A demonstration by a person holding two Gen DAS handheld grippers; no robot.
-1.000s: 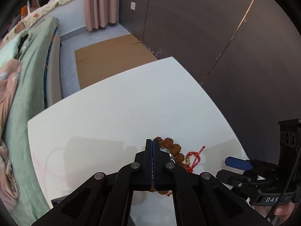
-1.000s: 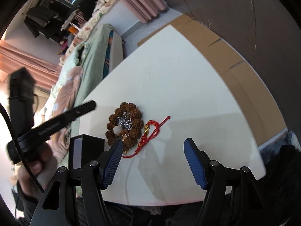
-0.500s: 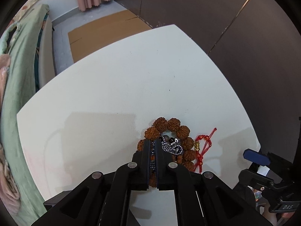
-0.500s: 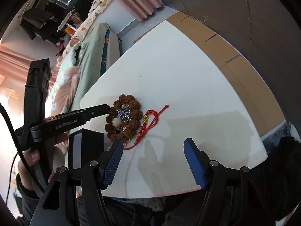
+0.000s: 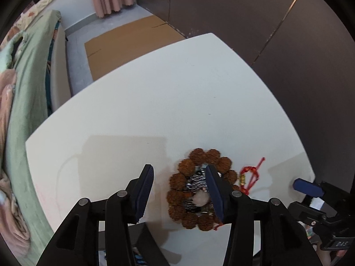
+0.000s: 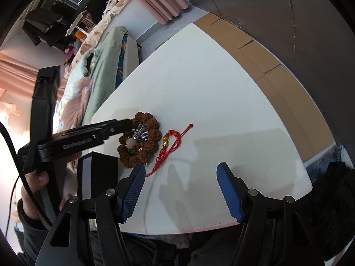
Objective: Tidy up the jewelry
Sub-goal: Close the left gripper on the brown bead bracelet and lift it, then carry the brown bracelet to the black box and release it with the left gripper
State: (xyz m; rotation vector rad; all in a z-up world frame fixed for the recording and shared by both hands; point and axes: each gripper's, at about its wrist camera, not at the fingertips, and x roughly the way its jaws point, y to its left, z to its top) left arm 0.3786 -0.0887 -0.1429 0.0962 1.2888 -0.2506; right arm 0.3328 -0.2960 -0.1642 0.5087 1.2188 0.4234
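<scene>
Left claw opening above the beads on the white table

Left wrist view: the left claw [image 5: 179, 178] points steeply down, its jaws opening with nothing pressed between them; its right finger overlaps the ring of brown beads [image 5: 186, 166], which lies flat on the table [image 5: 155, 102] with a silver chain [image 5: 196, 180] and a pale stone [image 5: 201, 199] heaped inside it; a red cord [image 5: 251, 176] with a gold charm lies just beside the ring; the right claw [image 5: 307, 187] shows at the table's right edge. Right wrist view: the right claw [image 6: 180, 178] hangs with jaws apart and empty, near the table's close edge; beads [image 6: 153, 122] and cord [image 6: 172, 143] lie beyond its left finger; a black box [image 6: 101, 174] stands just beside the beads; the left claw [image 6: 124, 125] reaches over the ring, held by a hand [image 6: 36, 181].
</scene>
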